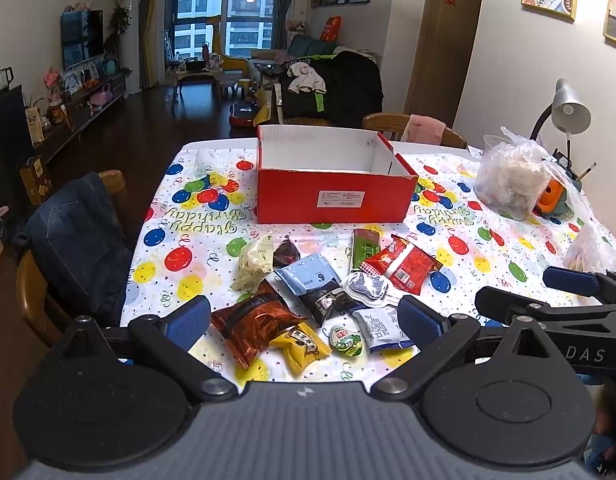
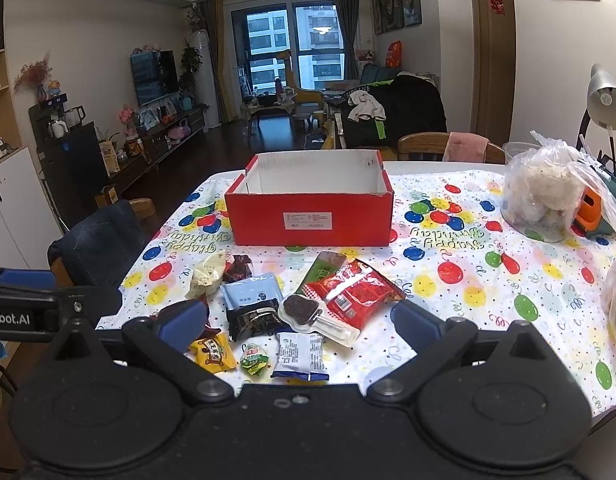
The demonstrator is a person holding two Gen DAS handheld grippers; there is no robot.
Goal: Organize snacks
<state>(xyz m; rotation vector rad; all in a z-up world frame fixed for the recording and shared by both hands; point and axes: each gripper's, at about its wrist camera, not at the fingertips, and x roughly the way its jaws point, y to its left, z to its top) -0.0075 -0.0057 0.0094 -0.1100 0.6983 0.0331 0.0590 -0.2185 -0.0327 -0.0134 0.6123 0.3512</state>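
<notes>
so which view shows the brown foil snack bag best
The left wrist view: the brown foil snack bag lies almost whole between the open jaws, only its left edge behind a pad. In the right wrist view the left pad hides nearly all of it, leaving a dark sliver.

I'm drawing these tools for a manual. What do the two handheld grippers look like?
Both are matte black, with two round discs on the body, hinged black link arms and blue ribbed finger pads. The left gripper has a grey ribbed centre body; white lettering "Robot.AI" runs along its side. The right gripper is black throughout, its side lettering ending "DAS".
</notes>
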